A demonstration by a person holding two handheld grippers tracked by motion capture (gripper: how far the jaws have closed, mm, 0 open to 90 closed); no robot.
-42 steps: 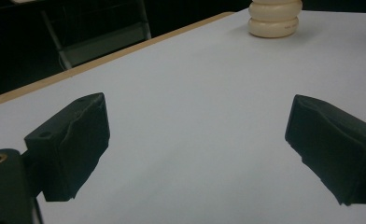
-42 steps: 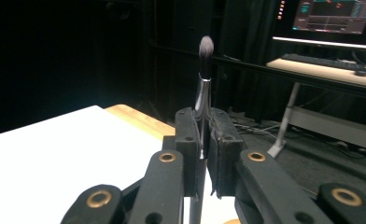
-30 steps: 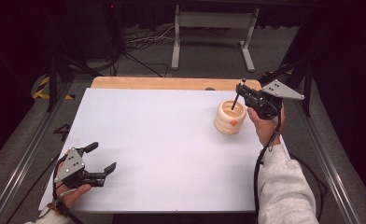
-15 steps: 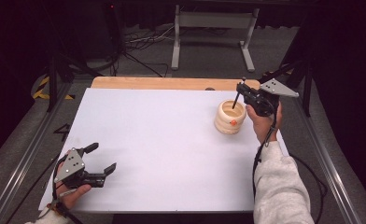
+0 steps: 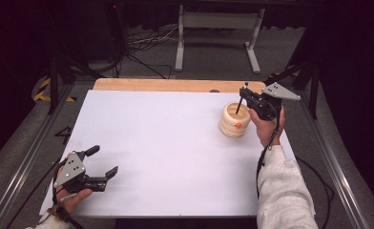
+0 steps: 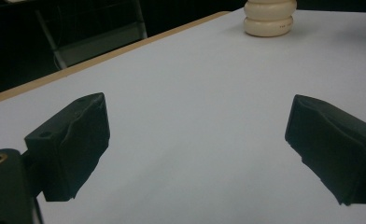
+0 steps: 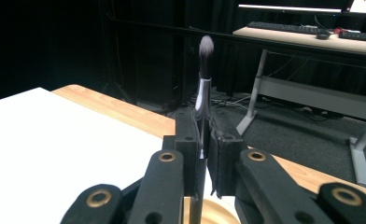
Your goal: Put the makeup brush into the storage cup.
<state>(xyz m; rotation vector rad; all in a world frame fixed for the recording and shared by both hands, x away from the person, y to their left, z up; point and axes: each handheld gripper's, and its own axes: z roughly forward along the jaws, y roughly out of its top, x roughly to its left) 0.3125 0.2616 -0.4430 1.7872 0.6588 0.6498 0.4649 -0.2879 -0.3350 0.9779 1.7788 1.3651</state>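
Tabletop (image 5: 175,157): white surface with a bare wooden strip along its far edge, occupying the centre of the high view.

Holder (image 5: 234,119): cream, ribbed, round and open-topped, standing upright at centre right of the high view, near the far right of the tabletop. A small orange mark shows on its near side. In the left gripper view it appears at the top of the frame (image 6: 270,17), well apart from that gripper's jaws.

Brush (image 7: 203,88): slim, with a shiny metal collar and a dark, rounded bristle tip pointing up. In the right gripper view it stands upright at the frame's centre, pinched between the two black jaws. In the high view its dark handle (image 5: 240,101) slants down into the holder's open top.

Right gripper (image 5: 246,97): at the upper right of the high view, just beside and above the holder, held by the person's right hand (image 5: 266,126) in a pale grey sleeve. Jaws clenched on the brush.

Left gripper (image 5: 103,162): at the lower left of the high view, near the tabletop's near edge, held by the left hand (image 5: 73,196). Jaws spread wide and released, grasping nothing; white tabletop shows between them in the left gripper view.
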